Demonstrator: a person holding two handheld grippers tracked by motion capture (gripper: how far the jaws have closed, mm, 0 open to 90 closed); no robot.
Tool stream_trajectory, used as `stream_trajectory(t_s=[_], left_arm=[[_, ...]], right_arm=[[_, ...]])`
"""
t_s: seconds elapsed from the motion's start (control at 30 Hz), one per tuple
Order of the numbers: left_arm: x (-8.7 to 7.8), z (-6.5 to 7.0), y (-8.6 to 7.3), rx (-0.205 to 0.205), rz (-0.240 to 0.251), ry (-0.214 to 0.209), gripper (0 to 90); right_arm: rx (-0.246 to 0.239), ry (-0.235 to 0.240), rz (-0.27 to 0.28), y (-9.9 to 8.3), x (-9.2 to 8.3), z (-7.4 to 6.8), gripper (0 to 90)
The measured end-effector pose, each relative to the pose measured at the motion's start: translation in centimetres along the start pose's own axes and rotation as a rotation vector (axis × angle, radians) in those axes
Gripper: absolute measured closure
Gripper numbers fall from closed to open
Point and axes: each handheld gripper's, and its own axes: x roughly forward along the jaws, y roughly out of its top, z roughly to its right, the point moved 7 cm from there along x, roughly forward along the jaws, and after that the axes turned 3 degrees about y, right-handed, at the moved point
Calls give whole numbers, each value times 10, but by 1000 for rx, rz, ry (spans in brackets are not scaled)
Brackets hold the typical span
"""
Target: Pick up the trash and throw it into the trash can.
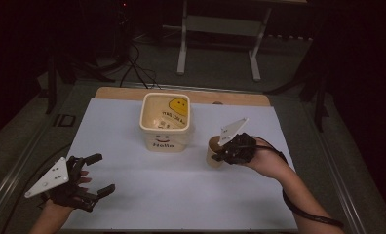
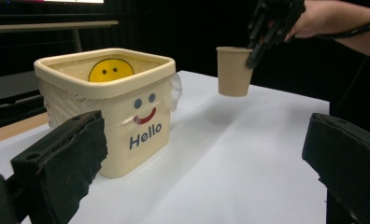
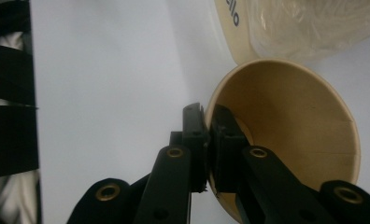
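Aloft, right gripper (image 3: 210, 140) fingers pinching paper cup (image 2: 233, 71) rim, wrist angled down.

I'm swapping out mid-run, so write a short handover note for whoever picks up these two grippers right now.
Right gripper: shut on the rim of the paper cup, one jaw inside the wall, one outside. The cup is upright and lifted clear of the table, to the right of the Hello bin.
Left gripper: open, holding nothing, low at the near left of the table.
Done: cup gripped and raised.
Left: likely carry it over the bin, which looks lined with clear plastic, and release. That goal is a guess.
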Motion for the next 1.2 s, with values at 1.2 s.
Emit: stream_trajectory(t_s=[1.2], left_arm=[[1, -2, -2, -5, -6, -6, 8]], right_arm=[[-110, 14, -43, 103, -55, 31, 861]])
